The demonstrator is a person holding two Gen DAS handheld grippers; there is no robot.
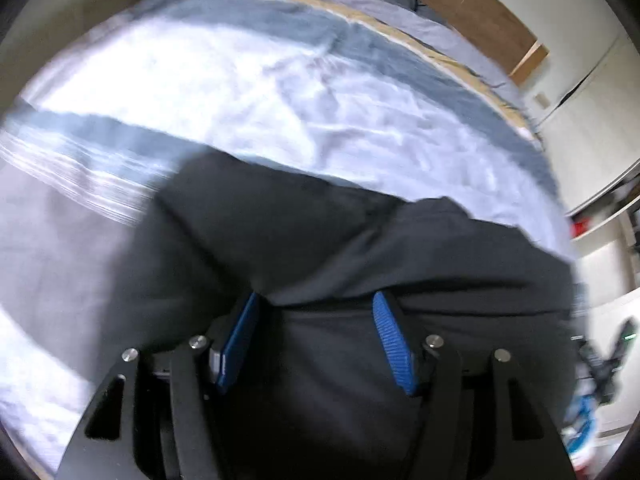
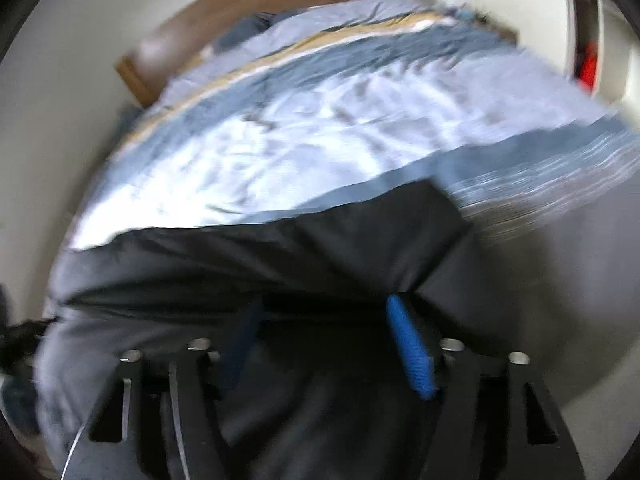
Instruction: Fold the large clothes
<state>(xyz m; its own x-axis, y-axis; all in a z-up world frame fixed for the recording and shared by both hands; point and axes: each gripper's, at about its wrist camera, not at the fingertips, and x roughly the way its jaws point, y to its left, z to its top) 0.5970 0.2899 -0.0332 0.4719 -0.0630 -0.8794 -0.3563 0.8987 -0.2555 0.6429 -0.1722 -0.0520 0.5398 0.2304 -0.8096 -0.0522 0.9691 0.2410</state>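
A large black garment (image 1: 328,240) lies on a bed with pale blue bedding (image 1: 240,80). In the left wrist view my left gripper (image 1: 316,304) has its blue pads (image 1: 390,344) spread wide, with black cloth lying between and over the tips. In the right wrist view the same black garment (image 2: 280,256) covers the tips of my right gripper (image 2: 324,304), whose blue pads (image 2: 410,352) are also spread wide. Both views are blurred by motion. Neither gripper pinches the cloth.
The bedding (image 2: 300,128) has darker blue bands and a tan stripe (image 1: 400,36) near the wooden headboard (image 1: 460,4). White cupboards (image 1: 592,92) stand to the right of the bed. Another gripper tool (image 1: 612,356) shows low at the right.
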